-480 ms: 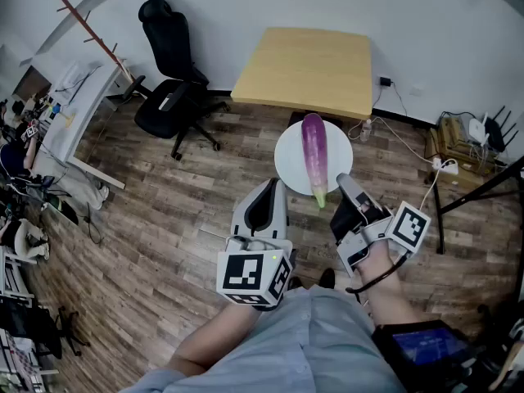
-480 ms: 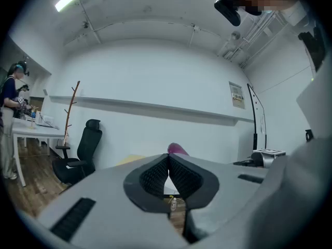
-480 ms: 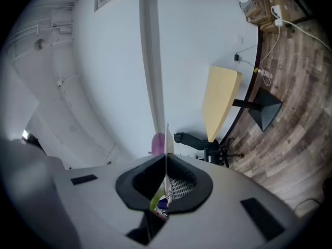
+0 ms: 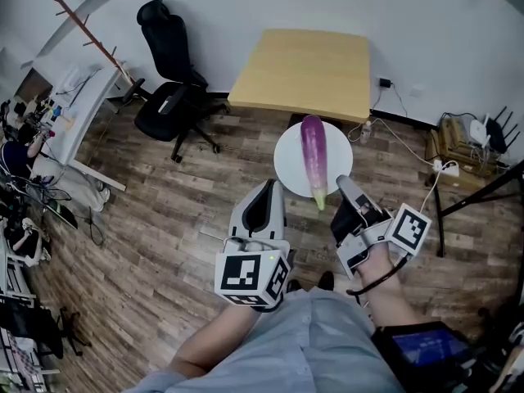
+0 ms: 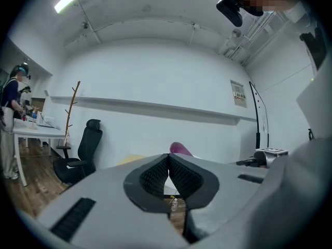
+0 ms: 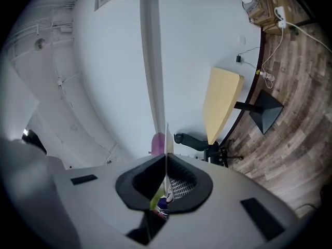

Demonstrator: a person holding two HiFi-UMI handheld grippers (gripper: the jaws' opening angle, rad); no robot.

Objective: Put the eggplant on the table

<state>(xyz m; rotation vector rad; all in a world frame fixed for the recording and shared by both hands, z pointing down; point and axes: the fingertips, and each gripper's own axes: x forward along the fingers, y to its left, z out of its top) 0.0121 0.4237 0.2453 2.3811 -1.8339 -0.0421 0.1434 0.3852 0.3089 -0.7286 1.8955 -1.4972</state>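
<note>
From the head view I had the eggplant (image 4: 313, 158) lying lengthwise across the middle of a white plate (image 4: 286, 164). Its purple end reached the plate's far rim and its green stalk end poked just over the near rim. The plate was not set down on anything. The right gripper (image 4: 343, 185) carried it above the floor, short of the near edge of the wooden table (image 4: 304, 68).

In the right gripper view the pads were pinched on the plate's thin rim (image 6: 166, 139), seen edge-on, with the eggplant (image 6: 157, 144) just behind it. The left gripper (image 4: 268, 188) hovered just beside the plate's near rim. In its own view its pads (image 5: 155, 174) were pressed together on nothing, and the eggplant's tip (image 5: 179, 148) peeked over them.

I judged the eggplant firm but easy to bruise, moderately heavy for its length, and smooth-skinned, so likely slippery. Being round, it could have rolled toward a side rim if the plate tipped. A one-sided pinch on a thin rim seemed a weak hold for that load, so I wanted the plate kept level.

To lift the eggplant off, I would have taken it across the thick middle of the body, near its balance point. The tapering stalk end looked likely to slip out of the pads.
</note>
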